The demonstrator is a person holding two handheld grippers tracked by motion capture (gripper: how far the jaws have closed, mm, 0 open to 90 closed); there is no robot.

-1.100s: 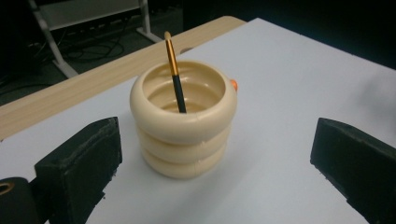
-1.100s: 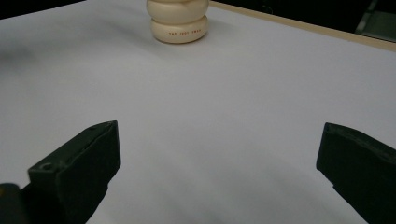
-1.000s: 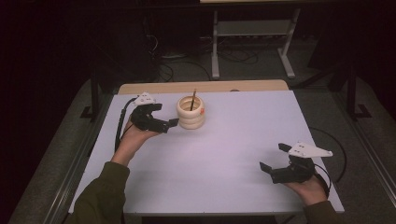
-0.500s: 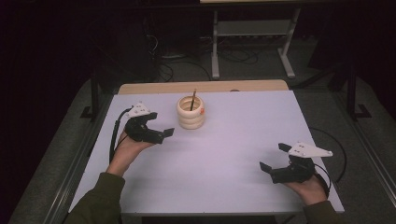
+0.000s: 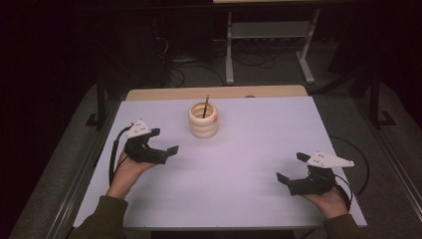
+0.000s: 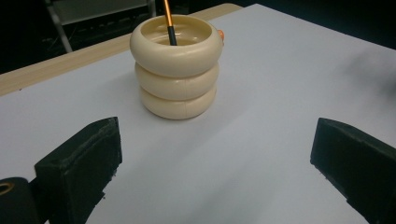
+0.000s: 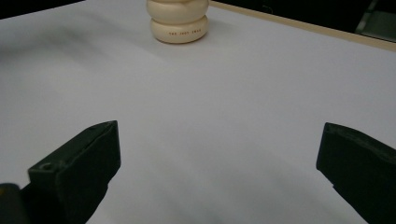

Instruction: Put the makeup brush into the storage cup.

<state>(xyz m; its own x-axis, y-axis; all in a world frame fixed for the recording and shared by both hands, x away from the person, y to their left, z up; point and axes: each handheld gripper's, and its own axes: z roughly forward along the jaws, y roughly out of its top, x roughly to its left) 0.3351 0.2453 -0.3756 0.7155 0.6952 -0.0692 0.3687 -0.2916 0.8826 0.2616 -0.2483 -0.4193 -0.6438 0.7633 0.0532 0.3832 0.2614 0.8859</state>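
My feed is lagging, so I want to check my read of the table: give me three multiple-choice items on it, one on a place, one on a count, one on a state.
1. Where does the cream ribbed holder of stacked rings stand on the white table top?
A. near the far edge, left of the middle
B. at the near right corner
C. between the right gripper's fingers

2. How many rounded rings make up the holder's wall?
A. one
B. three
C. five

3. How does the left gripper stand?
A. shut on the holder
B. shut on the thin orange-and-black stick
C. open, holding nothing

Answers: 1 A, the high view puts it by the far edge, nearer the left gripper than the right gripper. 2 B, the left gripper view shows three stacked bulges. 3 C, its fingers are wide apart over bare table, short of the holder.
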